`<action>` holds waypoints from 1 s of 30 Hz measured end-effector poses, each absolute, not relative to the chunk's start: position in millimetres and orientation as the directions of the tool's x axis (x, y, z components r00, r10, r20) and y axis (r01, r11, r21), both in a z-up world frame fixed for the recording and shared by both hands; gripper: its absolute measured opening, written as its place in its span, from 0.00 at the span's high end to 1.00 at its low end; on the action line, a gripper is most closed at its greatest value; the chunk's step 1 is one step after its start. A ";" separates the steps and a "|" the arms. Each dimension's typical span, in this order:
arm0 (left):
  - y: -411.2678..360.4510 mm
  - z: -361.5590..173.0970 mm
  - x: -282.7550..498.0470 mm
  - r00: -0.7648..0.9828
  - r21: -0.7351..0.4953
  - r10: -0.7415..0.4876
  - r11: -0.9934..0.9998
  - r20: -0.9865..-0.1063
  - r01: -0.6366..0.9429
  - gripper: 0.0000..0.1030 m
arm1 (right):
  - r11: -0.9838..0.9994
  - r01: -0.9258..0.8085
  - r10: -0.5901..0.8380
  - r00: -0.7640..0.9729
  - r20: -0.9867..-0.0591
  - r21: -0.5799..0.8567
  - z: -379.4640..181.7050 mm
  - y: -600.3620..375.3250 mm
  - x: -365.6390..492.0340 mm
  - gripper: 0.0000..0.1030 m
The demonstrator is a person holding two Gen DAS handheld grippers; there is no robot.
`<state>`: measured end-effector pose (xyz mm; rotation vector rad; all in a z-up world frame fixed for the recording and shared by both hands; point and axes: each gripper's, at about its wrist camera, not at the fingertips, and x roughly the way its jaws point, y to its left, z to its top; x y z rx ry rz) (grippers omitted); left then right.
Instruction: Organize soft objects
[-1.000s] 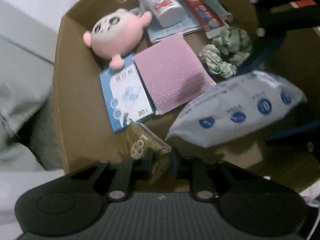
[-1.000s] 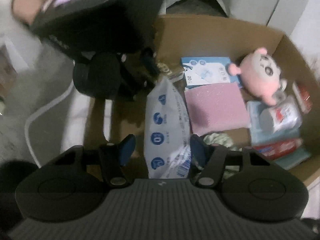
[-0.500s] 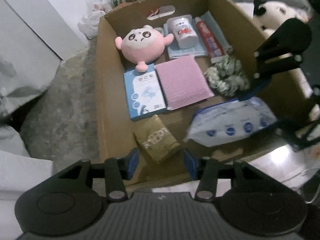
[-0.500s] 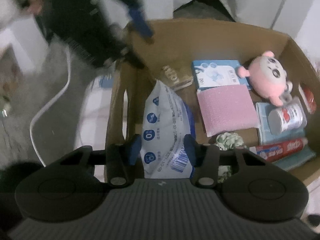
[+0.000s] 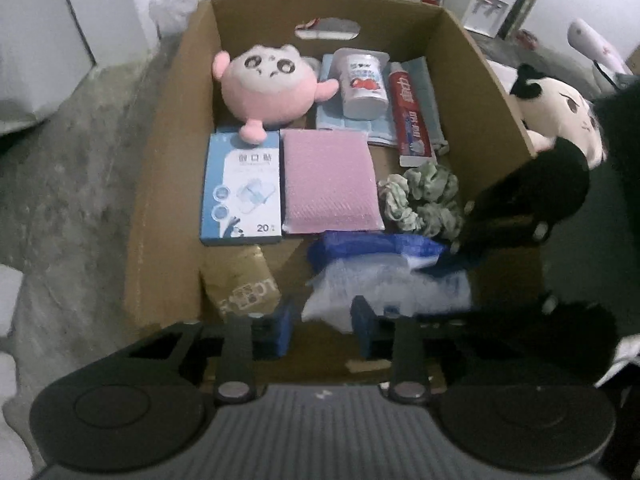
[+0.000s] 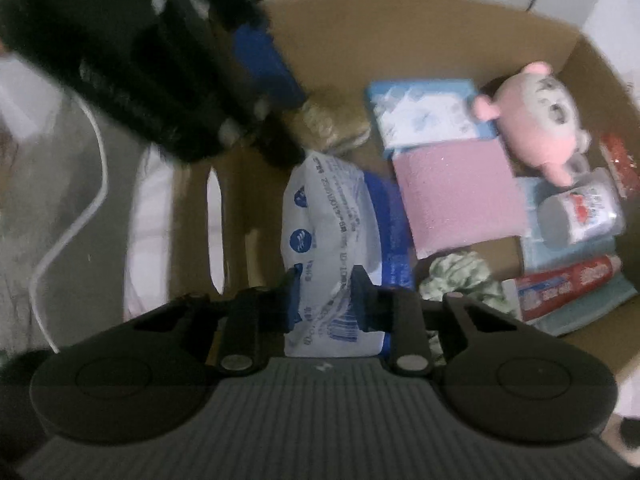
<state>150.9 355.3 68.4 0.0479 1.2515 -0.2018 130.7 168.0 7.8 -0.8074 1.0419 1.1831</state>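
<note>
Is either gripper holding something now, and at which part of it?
The right gripper is closing on the white and blue soft pack, at its near end by the barcode. The left gripper holds nothing; its jaws are closing over the box.

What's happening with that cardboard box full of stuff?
A person is sorting items in a cardboard box with two handheld grippers. The right gripper is closing on a white-and-blue plastic pack lying inside the box. The left gripper hovers above the box's near edge, closing on nothing.
</note>
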 end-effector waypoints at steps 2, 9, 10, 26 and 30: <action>351.9 64.1 153.8 0.301 -0.069 -0.119 0.982 -0.946 0.174 0.72 | 0.167 -0.986 0.308 0.071 -0.949 -0.019 0.1 174.0 126.7 0.76; 349.7 62.5 156.8 0.312 -0.084 -0.133 0.982 -0.941 0.167 0.64 | -0.013 -0.997 0.232 0.066 -0.970 -0.071 2.3 181.3 121.4 0.70; 350.7 64.1 157.0 0.318 -0.094 -0.143 0.982 -0.937 0.164 0.65 | -0.016 -0.997 0.226 0.073 -0.971 -0.078 4.7 179.2 121.8 0.64; 307.7 13.0 180.1 0.169 -0.064 -0.110 0.964 -0.979 0.259 0.87 | 0.270 -0.957 0.094 0.132 -0.987 -0.102 -24.4 144.3 157.2 0.74; 314.0 15.8 174.5 0.183 -0.061 -0.106 0.969 -0.977 0.240 0.85 | 0.343 -0.939 0.139 0.036 -0.990 0.014 -27.0 146.8 163.0 0.81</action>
